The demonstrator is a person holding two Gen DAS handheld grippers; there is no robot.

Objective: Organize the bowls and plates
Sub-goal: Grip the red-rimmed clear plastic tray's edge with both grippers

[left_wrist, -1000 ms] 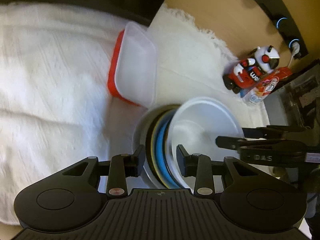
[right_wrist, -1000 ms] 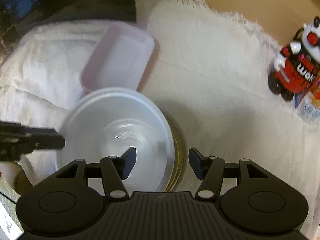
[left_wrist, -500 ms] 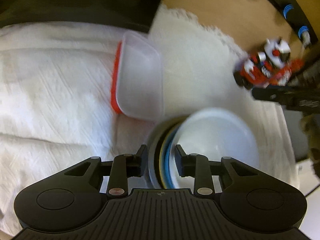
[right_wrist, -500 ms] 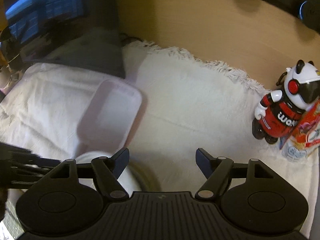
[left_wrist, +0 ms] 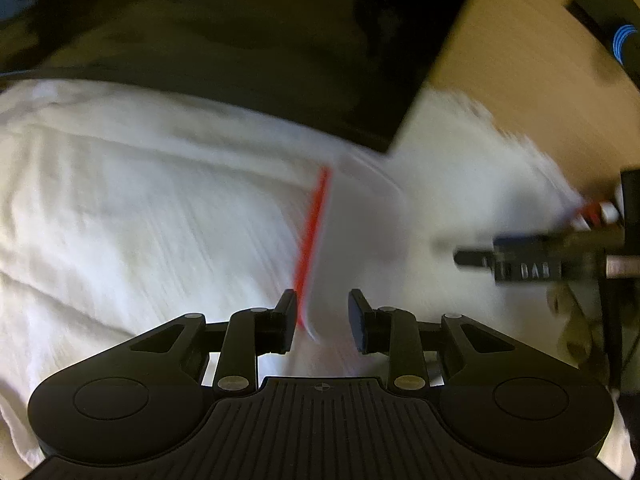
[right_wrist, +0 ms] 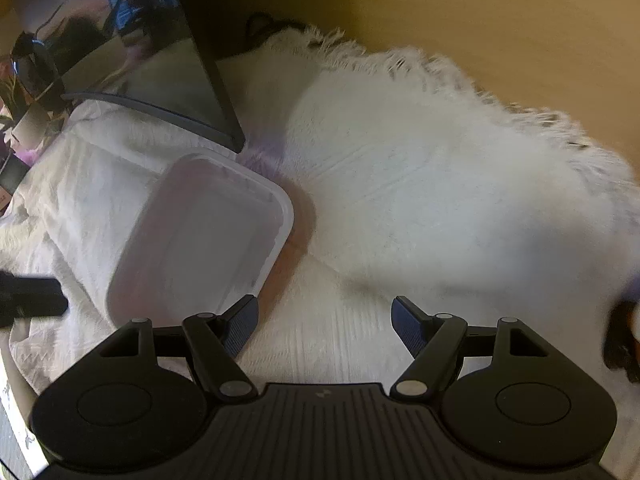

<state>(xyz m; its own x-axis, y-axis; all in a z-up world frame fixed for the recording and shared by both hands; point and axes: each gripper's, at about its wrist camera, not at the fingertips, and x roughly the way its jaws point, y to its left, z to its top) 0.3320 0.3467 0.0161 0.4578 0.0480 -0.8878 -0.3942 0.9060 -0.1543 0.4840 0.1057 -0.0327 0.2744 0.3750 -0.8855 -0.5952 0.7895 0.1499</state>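
Both frames blurred, hands on the move. Left gripper [left_wrist: 322, 316] hangs over the near end of the clear lidded container [left_wrist: 360, 232] with a red rim, jaws narrowed, just been closing, nothing pinched between them. Right gripper [right_wrist: 324, 326] released, jaws wide over the bare white towel [right_wrist: 440, 208] beside that container (likely clearing away from the stack). Plates and bowls: out of both views, cannot place them.

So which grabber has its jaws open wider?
The right gripper: its jaws have just been opening and stand wide, nothing between them. The left gripper has narrow jaws, just closing, the red-edged container showing between them.
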